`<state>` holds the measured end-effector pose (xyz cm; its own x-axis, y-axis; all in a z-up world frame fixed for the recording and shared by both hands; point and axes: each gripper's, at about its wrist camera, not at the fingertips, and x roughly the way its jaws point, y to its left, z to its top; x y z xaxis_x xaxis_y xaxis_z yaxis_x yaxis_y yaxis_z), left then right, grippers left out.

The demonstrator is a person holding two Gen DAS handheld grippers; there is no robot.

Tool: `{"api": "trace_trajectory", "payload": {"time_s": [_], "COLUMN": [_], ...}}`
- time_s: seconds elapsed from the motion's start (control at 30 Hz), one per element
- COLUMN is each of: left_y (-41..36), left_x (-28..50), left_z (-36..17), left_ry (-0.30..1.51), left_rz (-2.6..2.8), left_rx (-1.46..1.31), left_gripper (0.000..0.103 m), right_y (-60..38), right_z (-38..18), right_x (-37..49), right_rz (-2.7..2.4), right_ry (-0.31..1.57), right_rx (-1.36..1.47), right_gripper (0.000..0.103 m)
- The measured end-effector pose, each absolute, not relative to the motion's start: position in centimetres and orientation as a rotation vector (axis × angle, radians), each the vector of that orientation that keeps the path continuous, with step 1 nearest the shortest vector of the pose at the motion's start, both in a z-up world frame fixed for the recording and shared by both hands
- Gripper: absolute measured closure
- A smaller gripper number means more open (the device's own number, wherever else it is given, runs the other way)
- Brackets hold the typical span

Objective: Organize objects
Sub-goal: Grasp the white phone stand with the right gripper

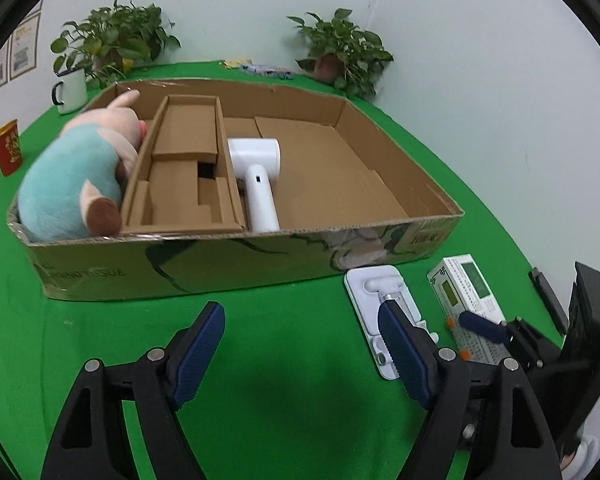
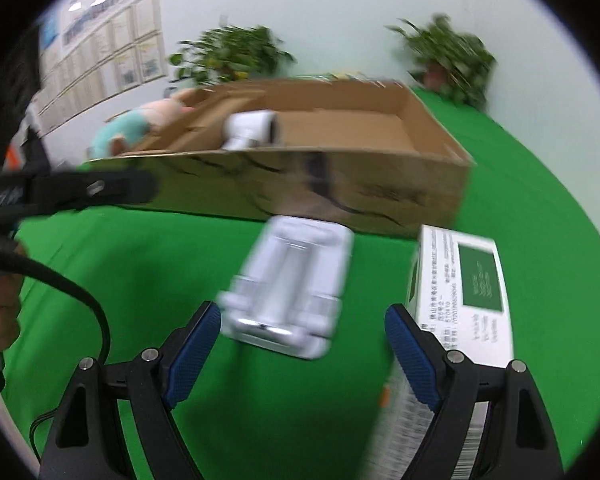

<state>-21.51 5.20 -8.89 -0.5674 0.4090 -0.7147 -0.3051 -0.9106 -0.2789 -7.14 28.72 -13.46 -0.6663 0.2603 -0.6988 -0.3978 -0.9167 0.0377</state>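
A wide cardboard box [image 1: 236,264] on the green table holds a plush pig [image 1: 76,176], a cardboard insert [image 1: 184,168] and a white hair dryer [image 1: 256,176]. In front of it lie a white tray with a small device [image 1: 374,292] and a white and green carton [image 1: 468,296]. My left gripper [image 1: 300,344] is open and empty above the cloth. My right gripper [image 2: 302,350] is open; the white tray [image 2: 292,292] lies just ahead between its fingers and the carton [image 2: 464,292] touches the right finger. The box also shows behind them [image 2: 340,184].
Two potted plants [image 1: 112,44] [image 1: 344,52] stand at the back wall. A white mug [image 1: 70,88] and a red cup [image 1: 6,148] sit at the left. Small flat items [image 1: 256,67] lie behind the box. The right gripper's body [image 1: 580,344] stands at the right.
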Motion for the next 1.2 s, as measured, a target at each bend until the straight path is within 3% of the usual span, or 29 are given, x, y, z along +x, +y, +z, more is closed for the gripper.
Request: {"api": "trace_trajectory", "payload": {"time_s": [0.4,0.47,0.53,0.7,0.83,0.9,1.1,1.2], "left_y": [5.8,5.7,5.7,5.4,5.1,5.3,6.3,6.4], "left_x": [-24.7,-25.1,-25.5,-24.0,-22.5,-22.5,-23.1,-23.2], "left_z": [-10.6,-11.1,-11.5,-12.1,-12.8,-13.4,-14.8,-15.4], "left_ry": [-0.227,-0.250,-0.264,-0.317,-0.391,-0.447,-0.547,-0.602], "left_rz": [2.390,2.372,2.356,2.265,2.126,2.069,1.938,1.889], "left_rx": [-1.266,-1.276,-1.278,-1.298,-1.315,-1.330,-1.371,-1.391], "left_gripper": [0.019,0.019,0.019,0.020,0.020,0.020,0.021,0.027], "right_y": [27.9,28.3,28.4,27.3,25.1,24.4,23.6,24.2], "right_z": [-14.3,-14.8,-14.9,-14.9,-14.6,-14.6,-14.0,-14.2], "right_x": [-11.1,-11.8,-12.0,-10.4,-7.2,-6.4,-7.2,-7.7], "right_rz": [2.513,2.472,2.456,2.485,2.575,2.587,2.630,2.631], "right_ry": [0.350,0.385,0.379,0.374,0.405,0.385,0.312,0.327], "right_rx": [-1.189,-1.210,-1.211,-1.243,-1.275,-1.260,-1.221,-1.243], "right_gripper": [0.019,0.022,0.032,0.035,0.032,0.021,0.020,0.020]}}
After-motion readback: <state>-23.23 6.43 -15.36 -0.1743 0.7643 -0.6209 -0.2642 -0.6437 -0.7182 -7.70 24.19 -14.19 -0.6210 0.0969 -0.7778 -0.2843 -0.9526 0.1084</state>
